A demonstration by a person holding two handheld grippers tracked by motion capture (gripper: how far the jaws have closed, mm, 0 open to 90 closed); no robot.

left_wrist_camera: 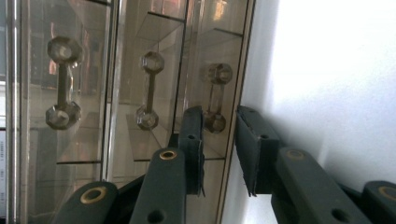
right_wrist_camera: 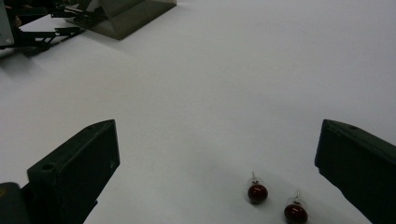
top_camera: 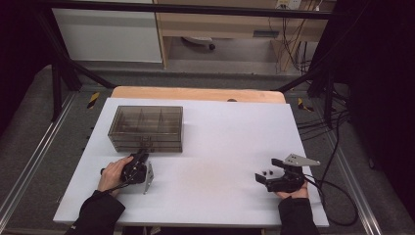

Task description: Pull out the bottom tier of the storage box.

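My left gripper (left_wrist_camera: 219, 140) at front face of smoky drawer box (top_camera: 146, 128), jaws narrowed around rightmost clear handle (left_wrist_camera: 215, 95) (pads either side, contact not certain). Two more handles beside it. My right gripper (right_wrist_camera: 217, 163) well right of box, jaws wide, holding nothing. Two red earrings (right_wrist_camera: 275, 201) on white table (top_camera: 220, 147) between its jaws, far from box.

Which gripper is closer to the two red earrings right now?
Right. The right gripper sits just behind the red earrings, open jaws either side of them. The left gripper is across the table at the smoky drawer box, jaws about a drawer handle.
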